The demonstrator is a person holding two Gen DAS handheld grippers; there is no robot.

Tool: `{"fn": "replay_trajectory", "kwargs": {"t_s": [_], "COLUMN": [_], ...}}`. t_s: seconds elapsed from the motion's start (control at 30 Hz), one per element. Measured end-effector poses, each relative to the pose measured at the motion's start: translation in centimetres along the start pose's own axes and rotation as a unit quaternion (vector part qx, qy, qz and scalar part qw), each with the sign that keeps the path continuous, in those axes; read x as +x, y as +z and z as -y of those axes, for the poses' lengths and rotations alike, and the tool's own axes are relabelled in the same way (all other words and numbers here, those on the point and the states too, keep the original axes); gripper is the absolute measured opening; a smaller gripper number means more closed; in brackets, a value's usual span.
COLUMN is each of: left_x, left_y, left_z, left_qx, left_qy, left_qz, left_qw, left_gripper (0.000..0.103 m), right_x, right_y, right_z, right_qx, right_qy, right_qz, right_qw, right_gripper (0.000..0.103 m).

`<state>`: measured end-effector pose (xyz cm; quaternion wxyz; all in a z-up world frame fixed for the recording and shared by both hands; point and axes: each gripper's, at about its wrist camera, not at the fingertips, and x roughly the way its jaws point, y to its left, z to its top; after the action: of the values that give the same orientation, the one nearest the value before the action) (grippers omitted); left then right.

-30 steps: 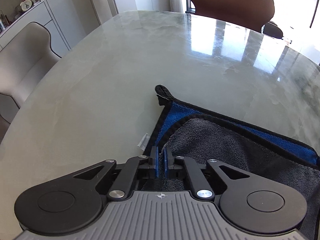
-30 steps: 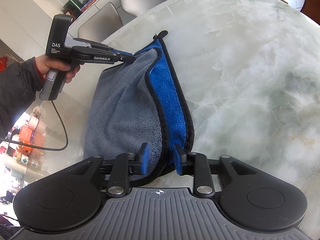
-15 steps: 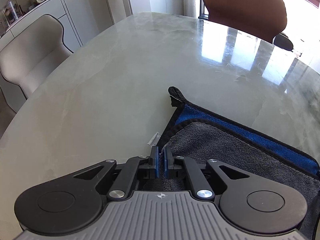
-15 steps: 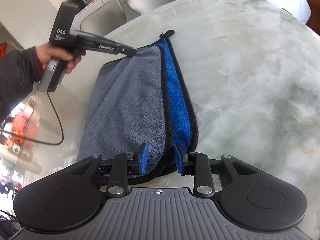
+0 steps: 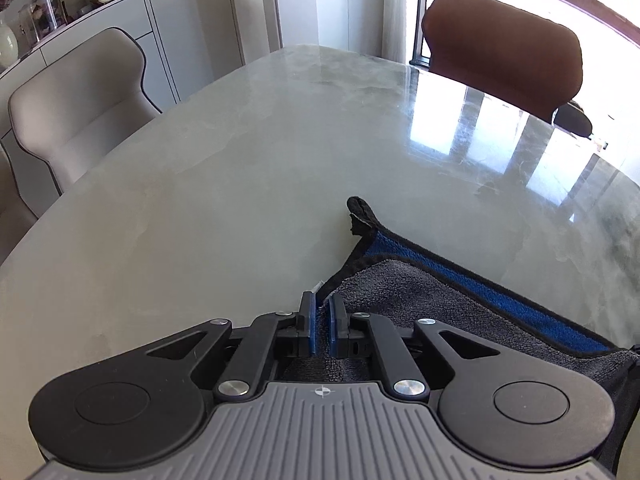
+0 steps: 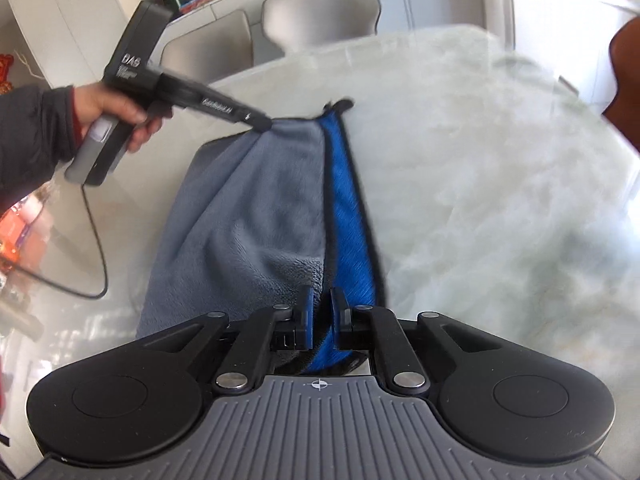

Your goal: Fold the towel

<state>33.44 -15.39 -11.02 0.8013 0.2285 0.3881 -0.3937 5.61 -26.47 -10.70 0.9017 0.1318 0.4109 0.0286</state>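
Step in hand: both corners of one towel (image 6: 248,216) edge are gripped — judged, the pick-up that opens the next fold.
Left gripper (image 5: 321,322): clenched on the grey corner beside the towel's hanging loop (image 5: 359,211); from the right wrist view it pulls that corner into a small peak.
Right gripper (image 6: 321,320): its jaws are closing, with the towel's nearer corner — grey and blue layers both — pinched between the pads.
Towel position: it lies on the marble table (image 5: 240,184), already doubled, grey face up, with a blue strip left showing along the side away from the person's hand (image 6: 112,114).
Next move: probably lift both corners together and carry them across the towel; it calls for level, matched hands so the edges line up.
Materials: plush microfibre, soft and floppy, bound in a black hem; the table is glossy, pale and veined — cloth may slide on it.
Shapes: towel roughly rectangular, its loop a small black tab; the table edge curves.
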Motion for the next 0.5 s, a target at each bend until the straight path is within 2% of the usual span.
{"fn": "replay_trajectory", "kwargs": {"t_s": [0.13,0.3,0.4,0.5], "left_x": [0.6,0.9,0.0,-0.6], "left_y": [-0.2,-0.6,0.1,1.4], "left_z": [-0.3,-0.6,-0.6,0.3], "left_qx": [-0.012,-0.02,-0.026,-0.007], "left_qy": [0.007,0.012,-0.003,-0.031], "left_qz": [-0.011,-0.023,0.001,0.026], "left_qw": [0.9998,0.9995,0.9997,0.9992], "left_gripper": [0.006,0.012,0.016,0.024], "right_x": [0.6,1.3,1.5,1.5], "right_y": [-0.1,-0.7,-0.7,-0.7], "right_z": [0.9,1.2,1.7,1.8], "right_qx": [0.006,0.015,0.033,0.035], "right_qy": [-0.003,0.003,0.013,0.017], "right_qz": [-0.015,-0.033,-0.043,-0.046], "right_qw": [1.0,0.999,0.998,0.998], "right_gripper": [0.009,0.011,0.013,0.014]}}
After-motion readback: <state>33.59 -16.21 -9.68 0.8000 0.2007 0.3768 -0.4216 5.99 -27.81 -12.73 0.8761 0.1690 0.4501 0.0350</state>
